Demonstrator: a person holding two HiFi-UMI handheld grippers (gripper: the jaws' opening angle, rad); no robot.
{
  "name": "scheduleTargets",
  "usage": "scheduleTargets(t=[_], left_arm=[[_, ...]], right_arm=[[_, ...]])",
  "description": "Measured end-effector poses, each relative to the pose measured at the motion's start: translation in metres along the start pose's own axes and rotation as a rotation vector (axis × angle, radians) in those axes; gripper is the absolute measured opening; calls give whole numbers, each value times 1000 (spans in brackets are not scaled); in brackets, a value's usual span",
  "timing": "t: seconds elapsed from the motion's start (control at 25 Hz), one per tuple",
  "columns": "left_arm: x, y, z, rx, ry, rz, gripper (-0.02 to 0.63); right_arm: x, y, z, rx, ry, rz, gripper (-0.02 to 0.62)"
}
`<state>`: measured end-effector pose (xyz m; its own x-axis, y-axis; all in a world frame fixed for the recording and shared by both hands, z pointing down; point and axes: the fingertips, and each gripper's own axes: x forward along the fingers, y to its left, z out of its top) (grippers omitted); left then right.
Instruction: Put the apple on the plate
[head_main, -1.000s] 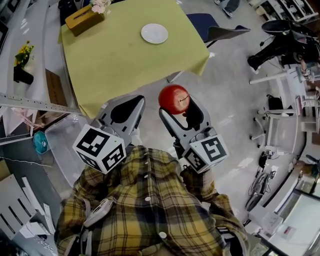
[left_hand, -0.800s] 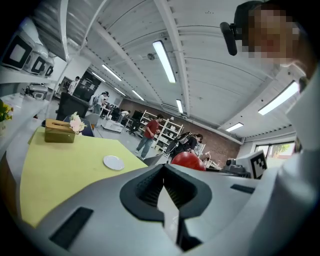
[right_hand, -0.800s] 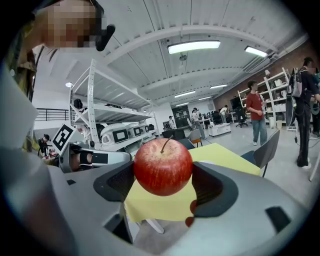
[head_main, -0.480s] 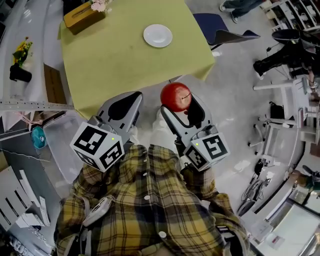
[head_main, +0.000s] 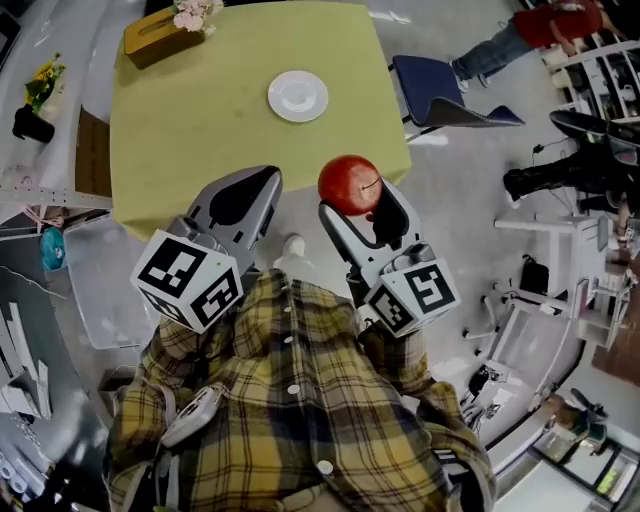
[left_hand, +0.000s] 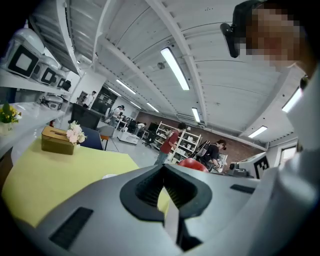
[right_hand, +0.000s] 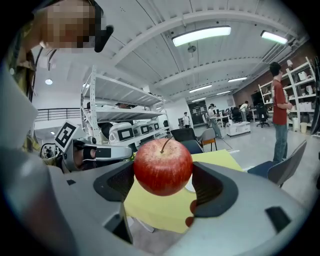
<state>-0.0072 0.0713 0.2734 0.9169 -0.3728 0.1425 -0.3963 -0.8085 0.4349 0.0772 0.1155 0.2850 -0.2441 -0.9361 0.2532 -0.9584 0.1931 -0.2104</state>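
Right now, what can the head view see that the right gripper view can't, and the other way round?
Only the head view shows the brown box topped with pink flowers and the black-and-white marker cube on the right gripper. Only the right gripper view shows the long ceiling lamps. Both show the round red apple clamped between that gripper's jaws, and the yellow-clothed table.
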Motion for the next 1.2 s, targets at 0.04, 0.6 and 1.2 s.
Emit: scheduleTargets(t=[0.04, 0.6, 1.2], left_arm=[[4, 0, 1, -2, -8, 14, 8], [26, 6, -15, -36, -26, 186, 8], [97, 82, 36, -37, -20, 126, 8]], right_arm=[[1, -5, 2, -7, 4, 13, 351], [17, -51, -9, -3, 59, 141, 351], [108, -86, 22, -20, 88, 113, 351]])
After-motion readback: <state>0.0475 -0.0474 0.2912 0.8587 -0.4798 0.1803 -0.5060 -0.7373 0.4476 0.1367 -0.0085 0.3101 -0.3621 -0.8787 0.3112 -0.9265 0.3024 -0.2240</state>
